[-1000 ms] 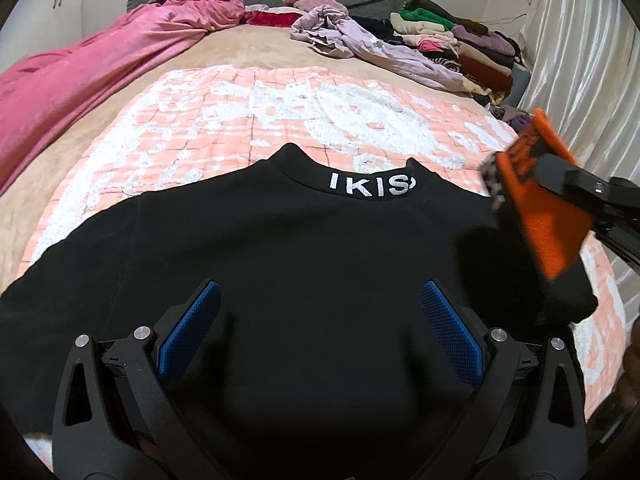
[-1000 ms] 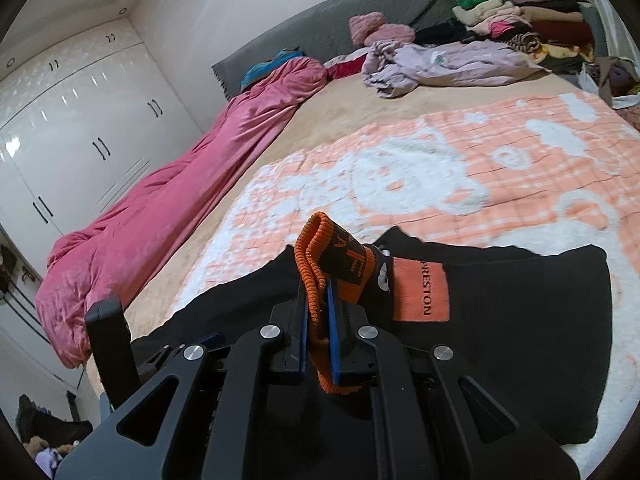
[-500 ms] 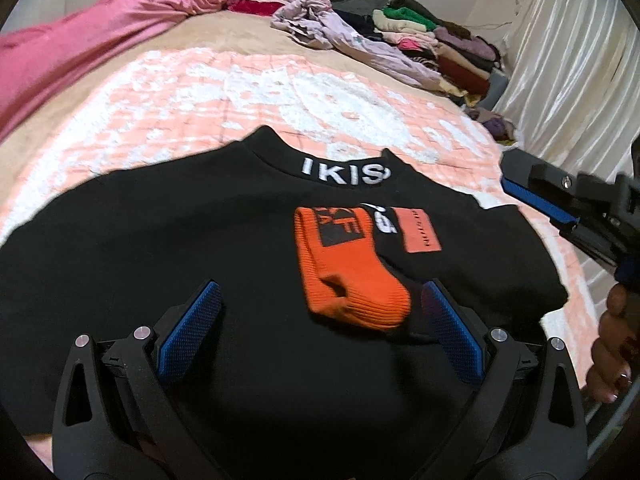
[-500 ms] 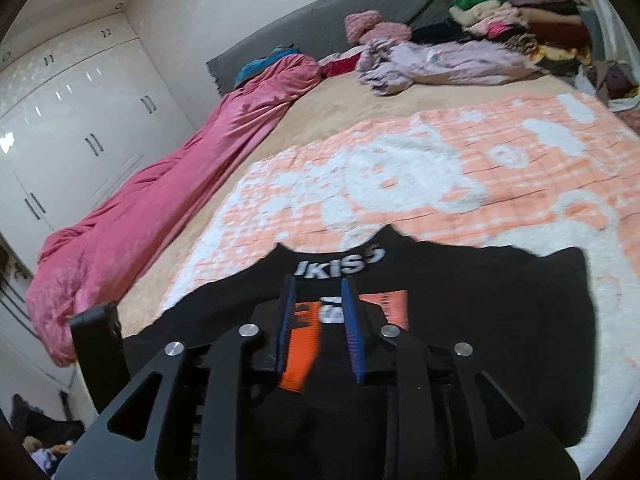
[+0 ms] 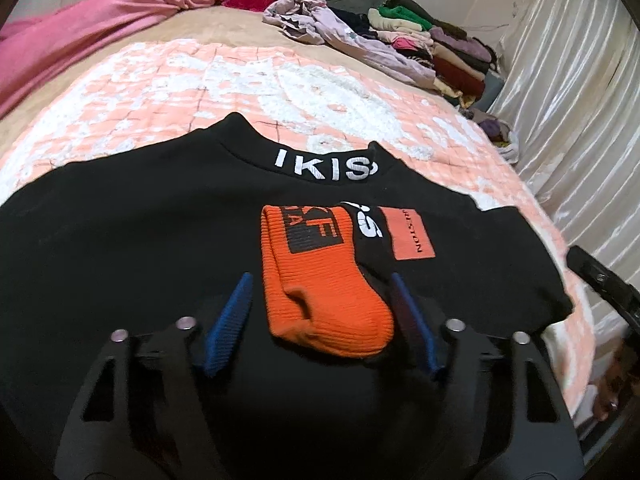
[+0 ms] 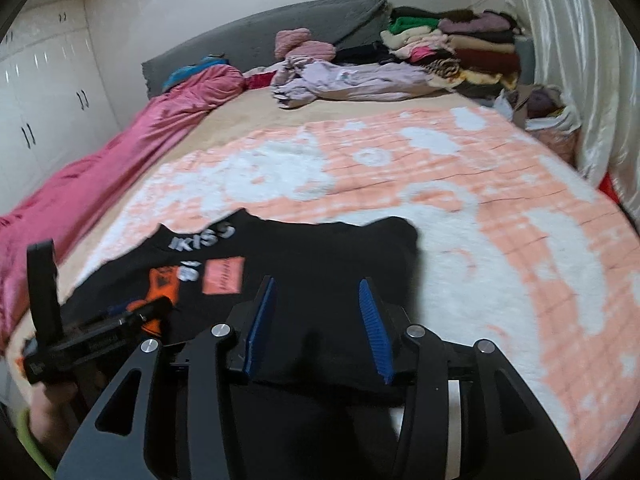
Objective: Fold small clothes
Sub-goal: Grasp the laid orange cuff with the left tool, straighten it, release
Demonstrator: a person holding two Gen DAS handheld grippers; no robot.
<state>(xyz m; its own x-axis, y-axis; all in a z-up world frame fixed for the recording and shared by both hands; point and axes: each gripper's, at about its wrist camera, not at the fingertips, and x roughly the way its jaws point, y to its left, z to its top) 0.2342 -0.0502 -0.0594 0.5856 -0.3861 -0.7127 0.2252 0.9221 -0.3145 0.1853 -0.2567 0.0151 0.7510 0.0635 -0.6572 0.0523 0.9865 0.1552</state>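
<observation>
A bed (image 6: 224, 120) w/ a beige sheet was seen, covered in the middle by a peach-and-white blanket (image 6: 460, 208). A pink duvet (image 6: 120, 168) was bunched along its left edge. A grey headboard (image 6: 280, 28) was set vs. the far wall. A lilac garment (image 5: 340, 28) was left crumpled near it, beside a stack of folded clothes (image 6: 460, 48) at the far right corner. White wardrobe doors (image 6: 44, 92) were seen at left, a satin curtain (image 5: 572, 92) at right.
</observation>
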